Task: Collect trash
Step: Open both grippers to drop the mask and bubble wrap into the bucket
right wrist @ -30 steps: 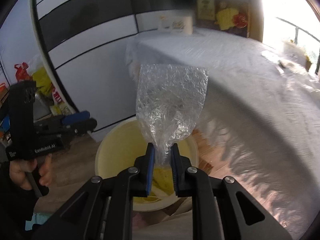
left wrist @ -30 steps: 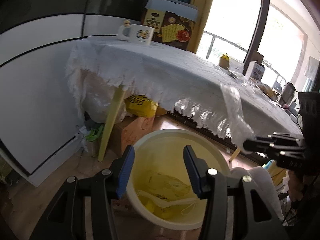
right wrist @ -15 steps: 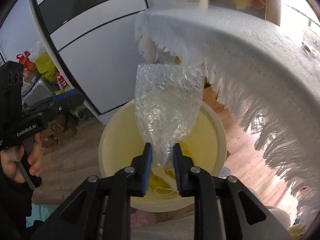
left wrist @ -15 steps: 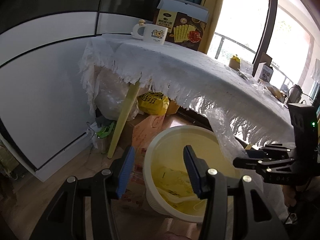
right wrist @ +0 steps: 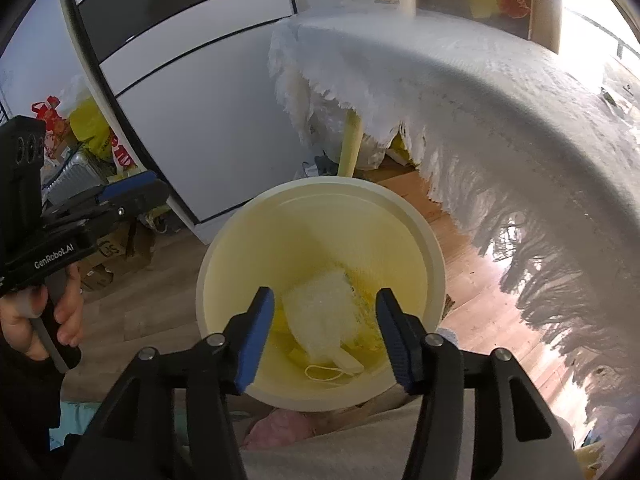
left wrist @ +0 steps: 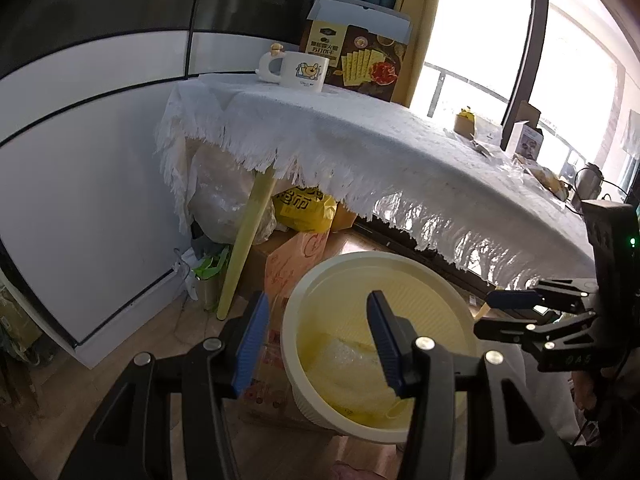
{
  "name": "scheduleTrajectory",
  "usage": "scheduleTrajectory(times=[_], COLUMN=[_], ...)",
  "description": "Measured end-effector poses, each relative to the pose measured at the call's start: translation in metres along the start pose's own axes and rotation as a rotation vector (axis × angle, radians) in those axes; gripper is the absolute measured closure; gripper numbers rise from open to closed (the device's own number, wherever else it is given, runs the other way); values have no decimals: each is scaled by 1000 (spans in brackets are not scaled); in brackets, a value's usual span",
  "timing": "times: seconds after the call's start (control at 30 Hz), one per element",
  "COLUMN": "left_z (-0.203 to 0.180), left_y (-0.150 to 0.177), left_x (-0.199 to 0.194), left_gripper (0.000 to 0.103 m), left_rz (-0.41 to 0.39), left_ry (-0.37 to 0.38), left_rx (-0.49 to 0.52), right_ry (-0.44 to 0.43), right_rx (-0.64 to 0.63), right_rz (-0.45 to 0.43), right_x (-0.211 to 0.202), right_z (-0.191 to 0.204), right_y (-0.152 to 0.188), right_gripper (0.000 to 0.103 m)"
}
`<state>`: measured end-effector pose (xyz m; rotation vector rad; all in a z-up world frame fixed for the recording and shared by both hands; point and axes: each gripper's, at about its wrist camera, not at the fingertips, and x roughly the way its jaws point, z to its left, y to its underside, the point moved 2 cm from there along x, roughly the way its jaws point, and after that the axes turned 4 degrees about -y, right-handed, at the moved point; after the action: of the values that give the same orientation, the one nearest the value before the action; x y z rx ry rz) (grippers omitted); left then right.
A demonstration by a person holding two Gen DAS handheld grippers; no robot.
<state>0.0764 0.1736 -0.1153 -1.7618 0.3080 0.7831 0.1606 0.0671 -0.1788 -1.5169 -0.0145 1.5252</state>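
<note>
Table [left wrist: 400,152] with fringed white cloth is standing beyond both pairs of fingers, well above the bin; more wrappers [left wrist: 492,148] are lying at its far end, so the task is likely unfinished.

Cream bin [right wrist: 320,200] is sitting directly below and ahead of the right fingers; from the left wrist view its near wall is sitting between the left fingers, not touching either.

Bubble-wrap piece [right wrist: 320,312] is lying inside the bin on the yellow liner, below the gap of the right gripper [right wrist: 324,332], apart from both pads. A white mask with a loop [right wrist: 340,364] is lying just beside it, nearer the fingers.

Right gripper: jaws are opening, nothing pressed between them; the wrap is released.

Left gripper [left wrist: 316,344]: jaws are standing half apart, grasping nothing.

Risks, as judgement:
- Bubble wrap is light and springy; it could be unfolding and riding up the bin wall, then spilling if the bin gets nudged.
- Left fingers are straddling the rim; a forward push could be tipping the bin.
- Raising either gripper toward the table could be snagging the cloth fringe [right wrist: 520,248] and dragging the mug [left wrist: 304,70].
</note>
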Motion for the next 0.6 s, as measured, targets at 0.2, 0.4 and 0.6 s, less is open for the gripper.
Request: scheduleTrajectory(times=[0.2, 0.4, 0.6], left_z=[-12, -34, -59], left_y=[-5, -14, -20], left_x=[-7, -12, -13], left_gripper=[52, 52, 52], left_rz=[-11, -25, -29], left_ry=[3, 18, 41], left_rx=[24, 64, 98], right_ry=[15, 37, 63], right_rx=[13, 26, 46], right_rz=[-38, -84, -121], right_x=[-14, -40, -64], right_z=[-6, -16, -27], right_y=[1, 5, 13], right_gripper=[49, 48, 48])
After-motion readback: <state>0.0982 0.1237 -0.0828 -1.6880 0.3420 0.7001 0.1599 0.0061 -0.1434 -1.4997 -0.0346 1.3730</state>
